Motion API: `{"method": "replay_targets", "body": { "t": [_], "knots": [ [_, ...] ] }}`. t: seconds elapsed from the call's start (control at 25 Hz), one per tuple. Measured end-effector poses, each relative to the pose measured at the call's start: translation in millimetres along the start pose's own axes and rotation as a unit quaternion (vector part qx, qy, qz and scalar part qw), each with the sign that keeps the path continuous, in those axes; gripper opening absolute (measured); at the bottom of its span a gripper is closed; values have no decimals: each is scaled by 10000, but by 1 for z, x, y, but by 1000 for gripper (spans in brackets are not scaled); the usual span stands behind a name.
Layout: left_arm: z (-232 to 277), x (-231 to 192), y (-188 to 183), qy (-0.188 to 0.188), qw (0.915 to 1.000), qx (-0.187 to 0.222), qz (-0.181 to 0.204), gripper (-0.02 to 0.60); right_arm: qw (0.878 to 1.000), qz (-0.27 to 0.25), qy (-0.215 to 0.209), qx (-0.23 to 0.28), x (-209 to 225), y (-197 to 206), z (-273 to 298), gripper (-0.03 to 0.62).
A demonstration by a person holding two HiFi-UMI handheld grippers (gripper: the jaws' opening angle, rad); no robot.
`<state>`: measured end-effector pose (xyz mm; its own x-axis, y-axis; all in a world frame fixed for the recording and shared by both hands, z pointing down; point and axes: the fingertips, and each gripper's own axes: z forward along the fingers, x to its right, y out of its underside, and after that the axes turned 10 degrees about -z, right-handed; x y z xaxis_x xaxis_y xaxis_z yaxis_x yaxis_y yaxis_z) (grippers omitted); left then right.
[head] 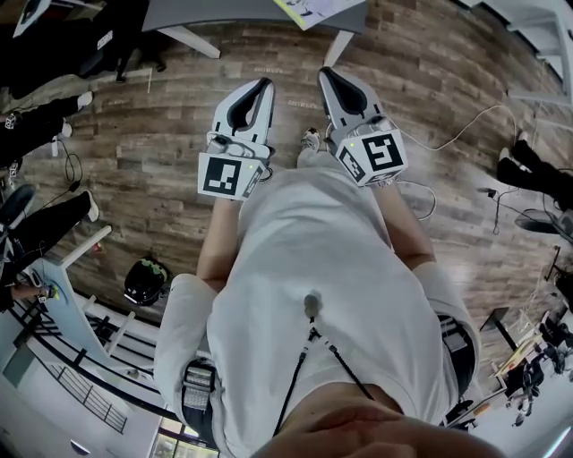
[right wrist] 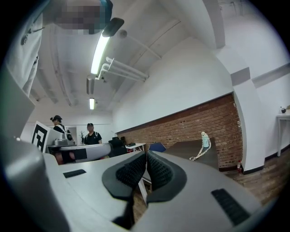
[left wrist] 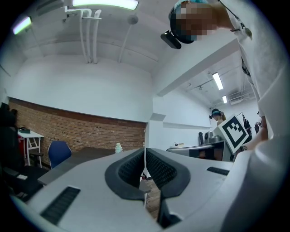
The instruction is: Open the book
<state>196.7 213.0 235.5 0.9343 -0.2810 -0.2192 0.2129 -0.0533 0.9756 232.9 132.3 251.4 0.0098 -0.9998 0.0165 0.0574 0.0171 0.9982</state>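
head view: left gripper, right gripper closed empty over floor, table edge ahead.

Ahead of my left hand-held gripper and right hand-held gripper I see open wooden floor; the grey counter (on white legs) bars the far side, and a cable trails rightward.

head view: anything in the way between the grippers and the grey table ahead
Nothing visible: only wood floor lies between the left gripper, the right gripper and the grey table. Both are shut and empty. A printed item lies at the table's edge; whether it is the book cannot be told.
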Motion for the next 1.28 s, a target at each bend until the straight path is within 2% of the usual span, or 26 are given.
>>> {"method": "replay_targets", "body": {
  "t": [0.32,0.48,0.72,1.04,1.28],
  "knots": [
    [42,-4,0,-96,9999,48,7,31,9999,-58,-138,26,37,-1,22,37],
    [58,-9,-3,-86,9998,162,-76,31,9999,-80,-121,21,47,0,29,37],
    [80,-10,2,-15,10000,88,14,31,10000,-77,8,-57,74,3,39,38],
    [85,-34,7,-148,9998,56,-95,30,9998,-88,-47,-151,77,9,59,37],
    [98,-57,8,-78,9999,28,-103,31,9997,-139,-10,-207,82,14,84,37]
  ]
}}
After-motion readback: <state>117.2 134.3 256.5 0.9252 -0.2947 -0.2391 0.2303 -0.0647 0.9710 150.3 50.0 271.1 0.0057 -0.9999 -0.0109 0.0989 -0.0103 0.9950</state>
